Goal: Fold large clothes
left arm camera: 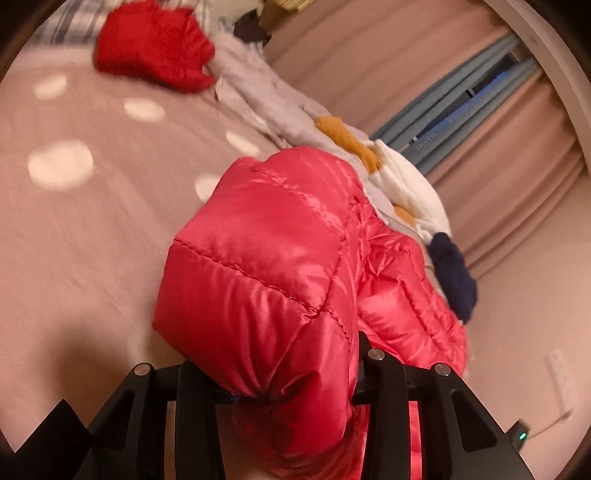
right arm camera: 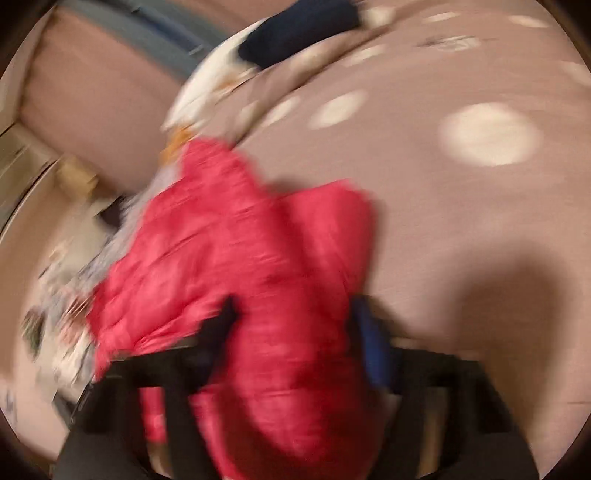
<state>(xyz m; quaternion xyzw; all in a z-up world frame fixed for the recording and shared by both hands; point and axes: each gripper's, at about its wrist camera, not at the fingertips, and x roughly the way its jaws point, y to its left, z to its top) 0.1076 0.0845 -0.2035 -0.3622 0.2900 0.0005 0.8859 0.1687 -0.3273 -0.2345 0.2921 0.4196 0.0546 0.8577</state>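
Note:
A shiny red quilted puffer jacket (left arm camera: 273, 266) fills the middle of the left wrist view. My left gripper (left arm camera: 280, 373) is shut on a bunched part of it, the fabric bulging between the two black fingers (left arm camera: 380, 373). In the blurred right wrist view the same red jacket (right arm camera: 236, 251) hangs over the bed, and my right gripper (right arm camera: 295, 314) is shut on another bunch of it. Both grippers hold the jacket above a pink bedspread with white dots (left arm camera: 74, 206), which also shows in the right wrist view (right arm camera: 461, 229).
A second red garment (left arm camera: 151, 48) lies far back on the bed. A row of other clothes, grey (left arm camera: 255, 92), white with orange (left arm camera: 402, 177) and navy (left arm camera: 454, 280), runs along the bed's right edge. Pink curtains (left arm camera: 498, 166) hang beyond. A navy garment (right arm camera: 295, 26) lies far back.

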